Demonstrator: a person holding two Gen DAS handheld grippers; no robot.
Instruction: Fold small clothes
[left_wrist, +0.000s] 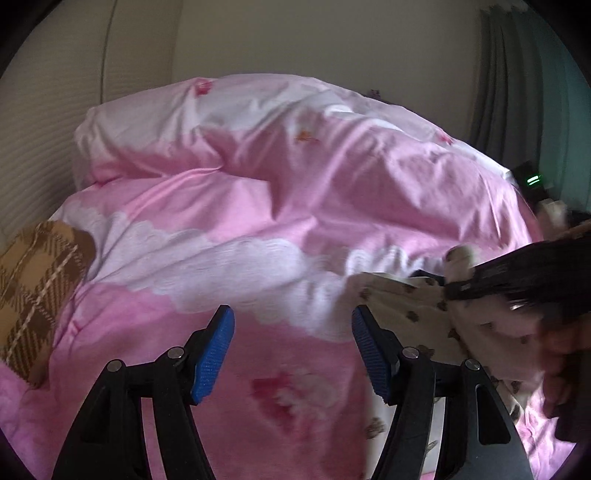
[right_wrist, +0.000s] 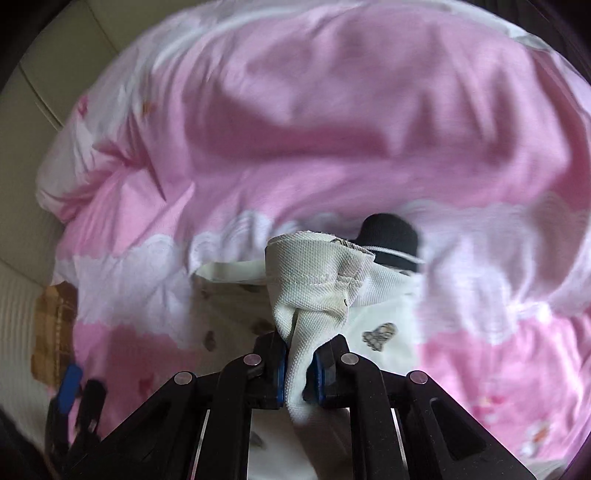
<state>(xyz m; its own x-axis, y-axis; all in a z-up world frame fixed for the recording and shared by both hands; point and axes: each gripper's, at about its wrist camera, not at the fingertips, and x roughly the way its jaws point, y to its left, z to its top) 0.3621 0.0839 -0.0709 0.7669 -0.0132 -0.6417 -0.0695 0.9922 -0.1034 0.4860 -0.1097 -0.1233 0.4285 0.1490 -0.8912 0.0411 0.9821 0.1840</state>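
Observation:
A small cream garment with brown bear prints (right_wrist: 380, 325) lies on a pink quilt (right_wrist: 332, 129). My right gripper (right_wrist: 299, 365) is shut on a bunched fold of the garment's cream hem (right_wrist: 314, 269), lifted above the rest of it. A black sock (right_wrist: 391, 236) lies just beyond the garment. In the left wrist view the garment (left_wrist: 410, 314) lies at the right, with the right gripper's dark body (left_wrist: 517, 273) blurred over it. My left gripper (left_wrist: 291, 332) is open and empty above the quilt (left_wrist: 258, 177), left of the garment.
A brown plaid cloth (left_wrist: 37, 288) lies at the quilt's left edge, also seen in the right wrist view (right_wrist: 55, 332). A cream wall stands behind the bed. Grey-green curtains (left_wrist: 517, 92) hang at the right. A dark device with a green light (left_wrist: 533, 180) sits by the curtains.

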